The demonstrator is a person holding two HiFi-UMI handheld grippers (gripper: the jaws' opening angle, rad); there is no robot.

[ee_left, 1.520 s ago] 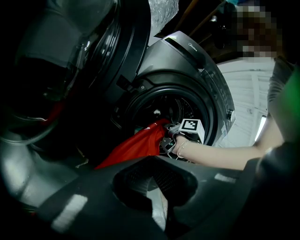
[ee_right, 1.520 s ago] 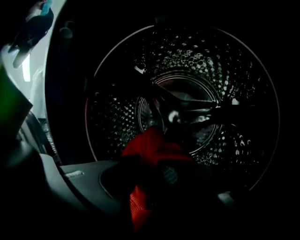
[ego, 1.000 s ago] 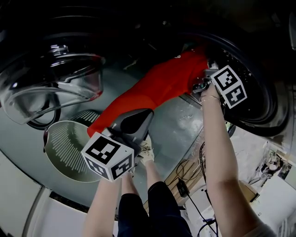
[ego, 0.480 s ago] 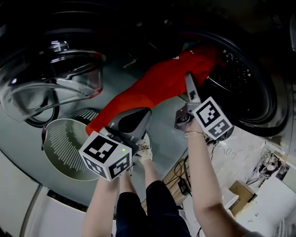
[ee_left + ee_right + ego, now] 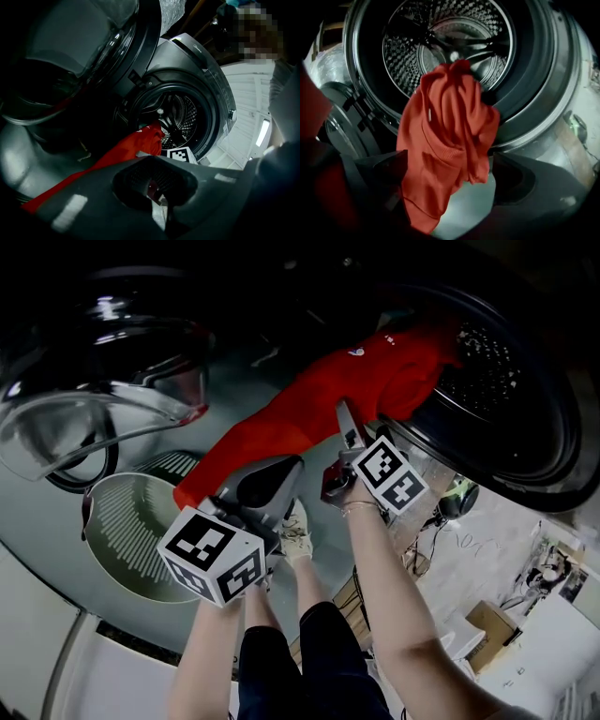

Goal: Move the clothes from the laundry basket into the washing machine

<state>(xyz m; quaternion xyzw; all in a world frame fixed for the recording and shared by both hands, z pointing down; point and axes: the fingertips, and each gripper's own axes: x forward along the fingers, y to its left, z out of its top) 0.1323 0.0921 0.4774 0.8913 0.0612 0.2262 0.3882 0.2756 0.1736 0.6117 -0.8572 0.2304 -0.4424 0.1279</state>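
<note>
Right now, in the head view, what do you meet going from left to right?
The open washer door → left tongs → right tongs → washer drum. The red garment stretches across the middle, so it has no single place.

Dim, heavy shadows, dark vignette, fisheye distortion at edges.

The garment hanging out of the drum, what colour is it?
Red garment, best in right gripper view.
</note>
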